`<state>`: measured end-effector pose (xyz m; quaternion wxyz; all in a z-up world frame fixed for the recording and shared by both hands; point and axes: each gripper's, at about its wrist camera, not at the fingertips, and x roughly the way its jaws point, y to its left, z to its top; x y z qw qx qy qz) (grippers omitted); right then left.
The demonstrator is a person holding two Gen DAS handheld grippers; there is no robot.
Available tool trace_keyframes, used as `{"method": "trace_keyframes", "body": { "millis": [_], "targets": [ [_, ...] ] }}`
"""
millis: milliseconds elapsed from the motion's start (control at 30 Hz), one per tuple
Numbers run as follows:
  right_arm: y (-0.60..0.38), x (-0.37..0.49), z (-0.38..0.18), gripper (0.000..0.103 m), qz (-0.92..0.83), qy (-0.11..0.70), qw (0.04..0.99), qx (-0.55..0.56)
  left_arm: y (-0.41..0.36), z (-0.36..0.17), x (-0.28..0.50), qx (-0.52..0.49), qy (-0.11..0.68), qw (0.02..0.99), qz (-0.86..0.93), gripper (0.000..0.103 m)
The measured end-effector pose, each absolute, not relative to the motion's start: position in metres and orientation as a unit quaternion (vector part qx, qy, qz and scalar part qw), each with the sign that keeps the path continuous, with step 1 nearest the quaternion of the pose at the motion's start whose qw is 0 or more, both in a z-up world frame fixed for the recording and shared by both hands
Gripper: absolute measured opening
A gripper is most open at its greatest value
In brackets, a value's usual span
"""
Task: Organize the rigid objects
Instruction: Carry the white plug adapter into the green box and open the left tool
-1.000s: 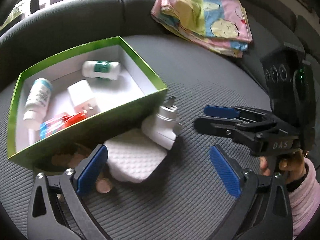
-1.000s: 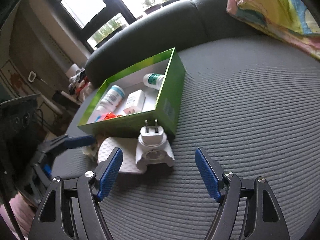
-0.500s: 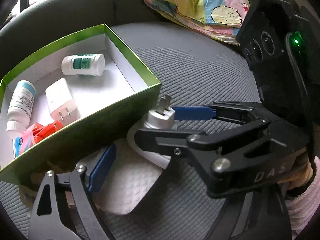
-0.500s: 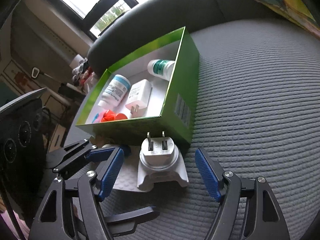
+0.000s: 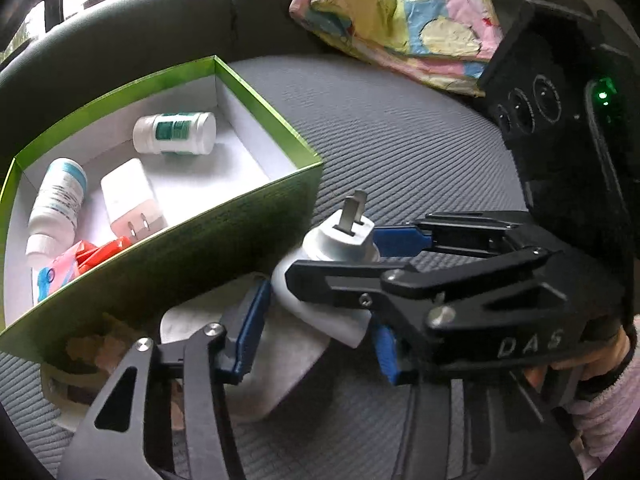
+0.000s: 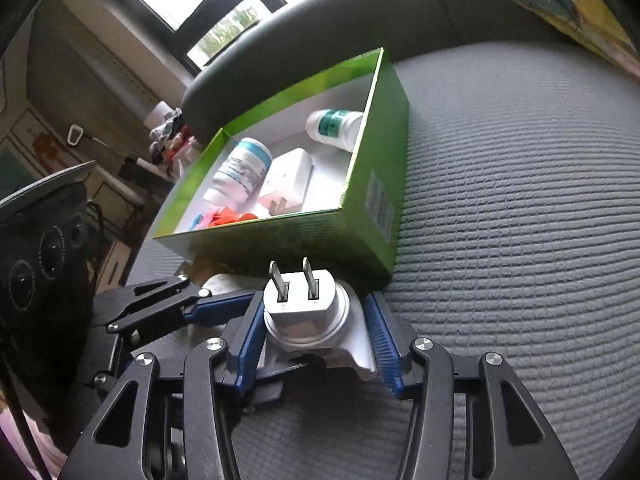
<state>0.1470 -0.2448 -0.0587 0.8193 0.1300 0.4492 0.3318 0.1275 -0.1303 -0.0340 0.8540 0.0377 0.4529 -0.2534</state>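
"Closing around the plug adapter [image 6: 308,320], is that what the right gripper [image 6: 314,308] is doing?" the first observer is asking.

"Yes. Its jaws are coming together with the adapter between them, and the blue pads [image 6: 252,336] are already meeting its sides. The adapter is sitting on the grey seat cushion [image 6: 520,200], prongs up, just in front of the green box [image 6: 360,216] and partly on a white textured pad [image 5: 280,360]."

"Why is the left gripper [image 5: 320,320] crowding in there too?"

"It is reaching in from the other side with its fingers fully drawn in, and it seems to be clamping the adapter's base front to back, though the right gripper is hiding one of its pads. Probably it is steadying the adapter so it is not sliding off the pad."

"And the box is waiting open?"

"It is lying open with two white bottles, a white charger and a red-and-pink packet inside. Judging by that, the adapter is going in next."

"How are the hands sitting?"

"Both grippers are pointing steeply down at the cushion and crossing at nearly a right angle. A hand [image 5: 580,364] in a pink sleeve is gripping the right tool's handle low, near the seat."
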Motion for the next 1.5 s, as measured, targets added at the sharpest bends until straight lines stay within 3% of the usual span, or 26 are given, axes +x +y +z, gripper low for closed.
{"method": "trace_keyframes", "body": {
  "millis": [67,833,1233,1333,1367,1400,1433,1467,1500],
  "targets": [
    [-0.246,0.141,-0.051,0.043,0.339,0.440,0.820,0.136,-0.129,-0.029,0.121,0.037,0.446,0.857,-0.257,0.045],
    [-0.195,0.160,0.025,0.042,0.368,0.377,0.846,0.077,-0.081,0.027,0.136,0.008,0.382,0.896,-0.226,0.043],
    [-0.170,0.199,0.022,0.043,0.371,0.383,0.843,0.074,-0.053,0.023,0.177,-0.016,0.391,0.898,-0.200,0.043],
    [-0.167,0.207,0.016,0.043,0.366,0.385,0.843,0.079,-0.050,0.018,0.185,-0.028,0.403,0.894,-0.193,0.054],
    [-0.167,0.211,0.012,0.044,0.343,0.388,0.852,0.078,-0.049,0.016,0.186,-0.028,0.404,0.895,-0.184,0.073],
    [-0.168,0.213,0.012,0.054,0.331,0.389,0.856,0.077,-0.048,0.015,0.187,-0.027,0.405,0.898,-0.172,0.092],
    [-0.168,0.213,0.012,0.070,0.331,0.389,0.856,0.077,-0.047,0.015,0.186,-0.028,0.404,0.899,-0.166,0.098],
    [-0.171,0.214,0.009,0.077,0.317,0.391,0.860,0.081,-0.045,0.015,0.186,-0.029,0.404,0.900,-0.159,0.102],
    [-0.175,0.214,0.007,0.077,0.313,0.391,0.862,0.087,-0.043,0.015,0.185,-0.030,0.405,0.900,-0.156,0.102]
  ]
}}
